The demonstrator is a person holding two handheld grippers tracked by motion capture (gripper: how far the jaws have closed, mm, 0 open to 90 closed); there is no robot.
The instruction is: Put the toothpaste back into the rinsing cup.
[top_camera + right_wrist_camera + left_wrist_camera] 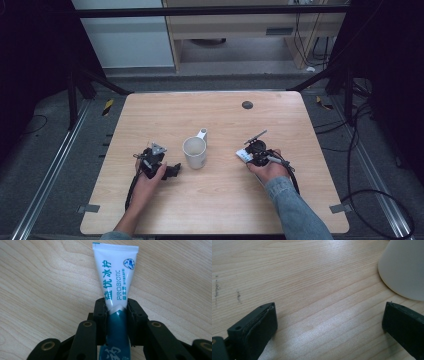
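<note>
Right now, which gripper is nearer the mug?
Left. The left gripper sits open just beside the mug; the right gripper is farther off on the other side, clamping a tube.

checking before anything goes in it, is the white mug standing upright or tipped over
Upright. In the high view the mug stands on its base on the table, its round open mouth facing up and its handle sticking out sideways.

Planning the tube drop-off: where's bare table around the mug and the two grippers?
Free: the far half of the table beyond the mug, apart from a dark round spot; also the near strip between the forearms. Crowded: the middle row, left gripper beside the mug, right gripper shut on the toothpaste tube.
</note>
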